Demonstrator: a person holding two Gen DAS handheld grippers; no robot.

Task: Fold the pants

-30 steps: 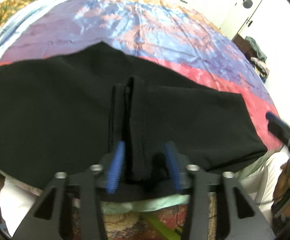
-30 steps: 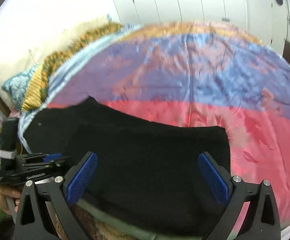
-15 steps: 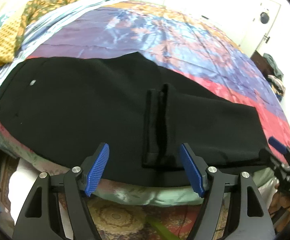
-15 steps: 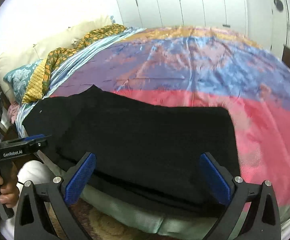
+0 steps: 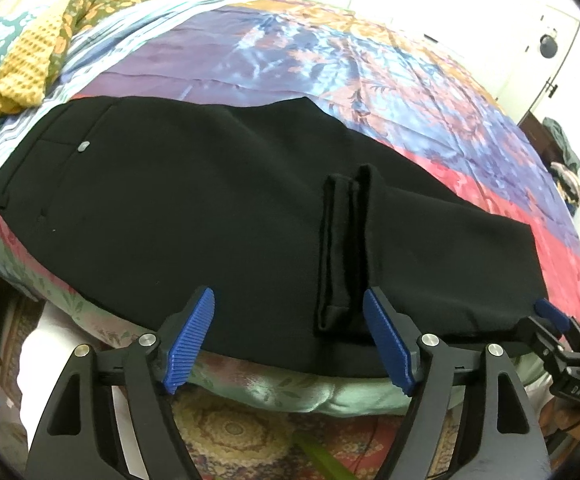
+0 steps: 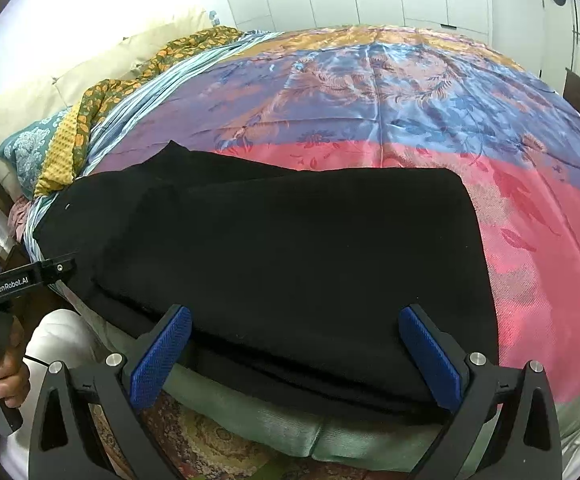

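Along the bed's near edge lie the black pants [image 5: 194, 208], legs doubled back, hems [image 5: 342, 248] on top. My left gripper [image 5: 288, 338] has let the hems go; jaws opening, nothing pinched. Right gripper [image 6: 294, 360] wide apart over the fold. One fold done, another due. Yellow cloth [image 5: 22, 68] at the far-left corner, no obstruction.

The left tongs [image 5: 290, 336] have let go of the cuff end [image 5: 340, 248] of the black pants [image 5: 194, 208] and backed off; their jaws are opening, nothing pinched (cuffs now lie on the fold). The right tongs [image 6: 296, 356] have sunk toward the bed's [image 6: 370, 92] edge.
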